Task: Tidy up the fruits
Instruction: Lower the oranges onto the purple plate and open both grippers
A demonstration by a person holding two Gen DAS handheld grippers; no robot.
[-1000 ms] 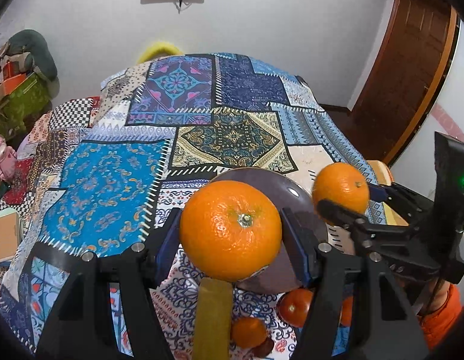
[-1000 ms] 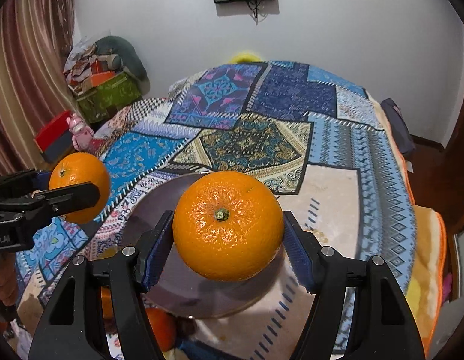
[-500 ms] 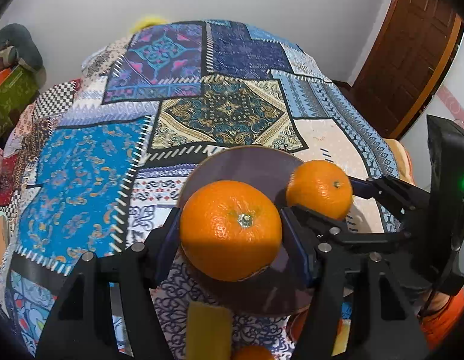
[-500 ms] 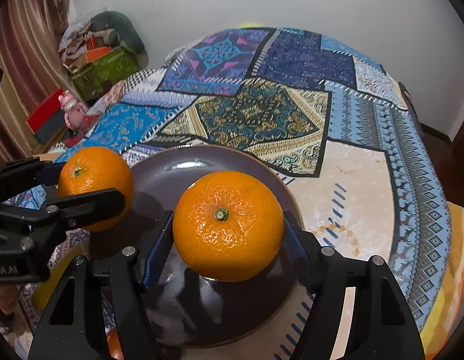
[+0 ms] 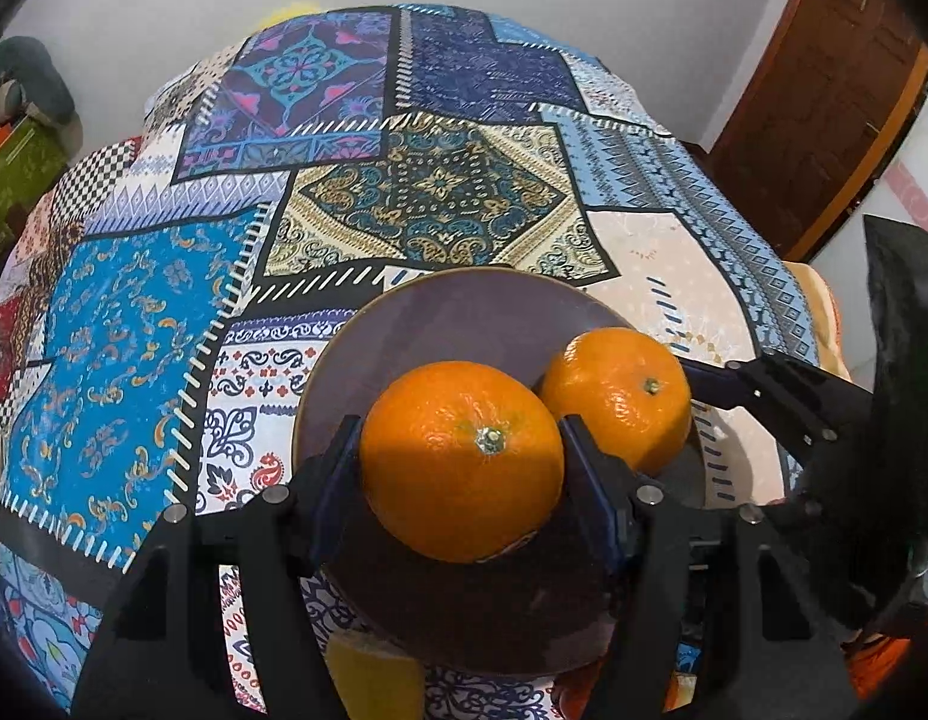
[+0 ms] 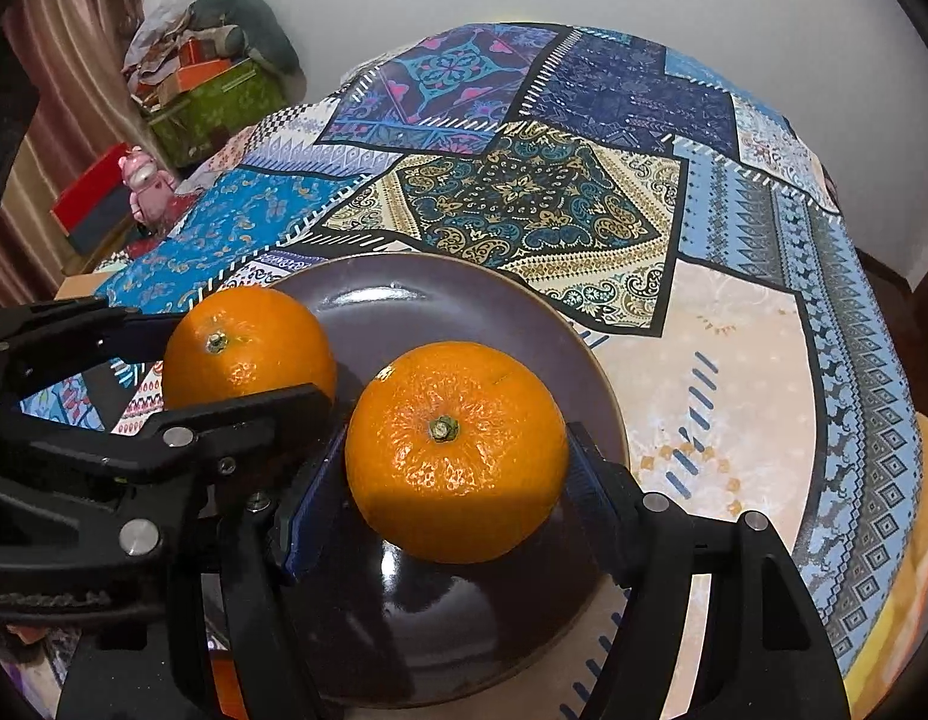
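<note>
My left gripper (image 5: 464, 462) is shut on an orange (image 5: 461, 459), held just over the dark brown plate (image 5: 458, 312). Its blue pads press both sides of the fruit. My right gripper (image 6: 458, 456) is shut on a second orange (image 6: 455, 450), also low over the plate (image 6: 416, 294). The two fruits hang side by side, nearly touching. In the left wrist view the right-hand orange (image 5: 616, 396) shows to the right. In the right wrist view the left-hand orange (image 6: 248, 345) shows to the left. I cannot tell whether either fruit rests on the plate.
The plate lies on a bed under a patchwork quilt (image 5: 404, 198). More fruit, yellow (image 5: 374, 684) and orange, lies at the near edge below the grippers. Boxes and clutter (image 6: 212, 90) stand at the left wall, a wooden door (image 5: 823, 96) at the right.
Both grippers have come down and closer together with their oranges, from above the plate's near edge to low over its middle. Their grip has not changed.
</note>
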